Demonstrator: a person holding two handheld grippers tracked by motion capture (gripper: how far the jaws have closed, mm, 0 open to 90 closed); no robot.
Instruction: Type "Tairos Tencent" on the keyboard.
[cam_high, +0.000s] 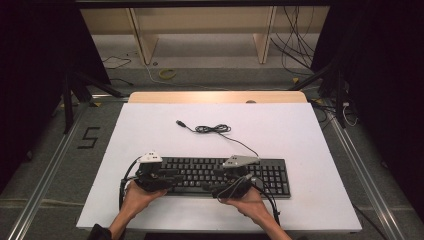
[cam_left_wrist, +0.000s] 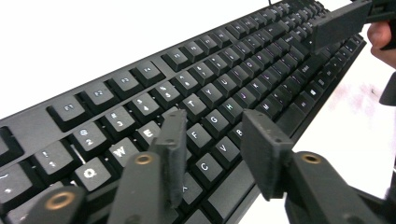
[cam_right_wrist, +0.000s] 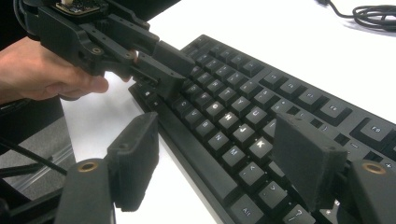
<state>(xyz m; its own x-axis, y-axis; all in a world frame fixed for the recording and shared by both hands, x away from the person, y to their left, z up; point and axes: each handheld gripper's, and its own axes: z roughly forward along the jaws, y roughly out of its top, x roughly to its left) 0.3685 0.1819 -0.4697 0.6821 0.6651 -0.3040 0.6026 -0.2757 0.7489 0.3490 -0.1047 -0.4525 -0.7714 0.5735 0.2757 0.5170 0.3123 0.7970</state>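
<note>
High view: a black keyboard (cam_high: 220, 176) lies flat near the table's (cam_high: 300, 140) front edge. Left tool (cam_left_wrist: 217, 156) and right tool (cam_right_wrist: 219, 158) hover above it, jaws apart, gripping nothing. It looks rigid, light; best gripped by both ends.

White table (cam_high: 150, 125) bears a black keyboard (cam_high: 270, 175) and its cable (cam_high: 212, 129)

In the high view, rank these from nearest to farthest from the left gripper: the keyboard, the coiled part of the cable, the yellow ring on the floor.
1. keyboard: directly under the left gripper, at its left end.
2. coiled cable: on the white table beyond the keyboard, mid-table.
3. yellow ring: on the floor past the table's far edge.
</note>
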